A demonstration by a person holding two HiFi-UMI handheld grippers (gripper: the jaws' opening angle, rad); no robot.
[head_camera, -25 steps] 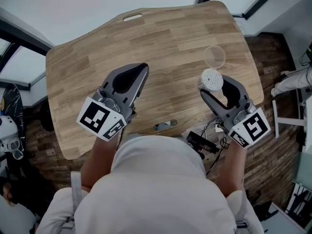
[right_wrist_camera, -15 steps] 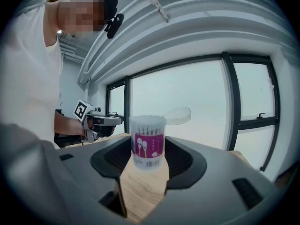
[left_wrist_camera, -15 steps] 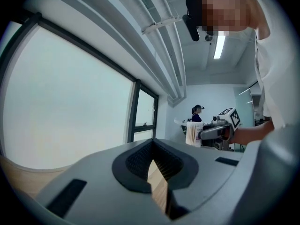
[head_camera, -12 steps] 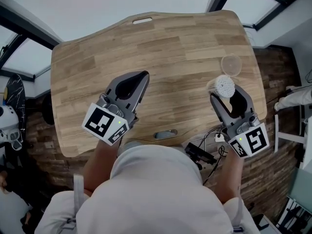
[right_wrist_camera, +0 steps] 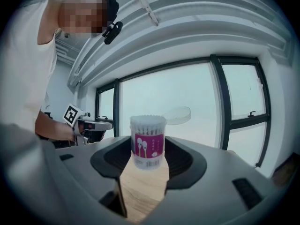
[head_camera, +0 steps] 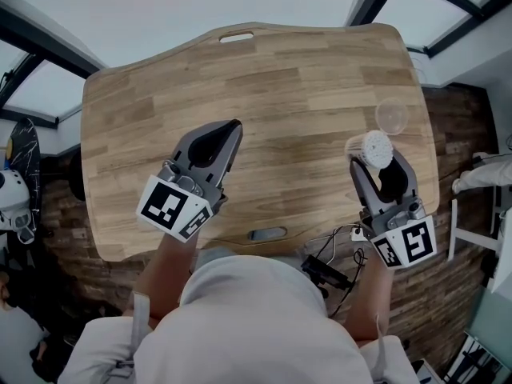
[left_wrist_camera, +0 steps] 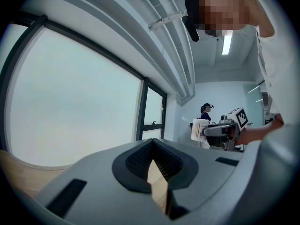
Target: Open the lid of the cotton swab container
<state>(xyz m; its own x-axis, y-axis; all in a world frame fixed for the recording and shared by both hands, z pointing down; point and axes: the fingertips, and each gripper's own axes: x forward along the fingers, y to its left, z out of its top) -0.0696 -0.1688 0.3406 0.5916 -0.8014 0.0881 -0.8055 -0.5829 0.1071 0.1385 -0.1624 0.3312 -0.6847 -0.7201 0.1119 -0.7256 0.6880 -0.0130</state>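
Observation:
The cotton swab container [head_camera: 374,146], a clear tub with a pink label and white swab tips showing at its open top, is gripped by my right gripper [head_camera: 374,161] above the wooden table's [head_camera: 288,78] right side. In the right gripper view the container [right_wrist_camera: 148,146] stands upright between the two pads. Its clear round lid [head_camera: 392,116] lies apart on the table just beyond, and the lid [right_wrist_camera: 177,116] shows behind the tub. My left gripper [head_camera: 234,126] hovers over the table's middle left, shut and empty, its pads [left_wrist_camera: 165,165] meeting.
The table has a slot handle [head_camera: 238,36] at its far edge and a metal lever [head_camera: 266,234] under its near edge. Cables [head_camera: 324,266] hang near my right arm. A person [left_wrist_camera: 206,111] stands far off in the room. Large windows surround the table.
The head view has shifted, so the table sits lower left in view. The right gripper still holds the container and has drawn slightly away from the lid. The left gripper stays put.

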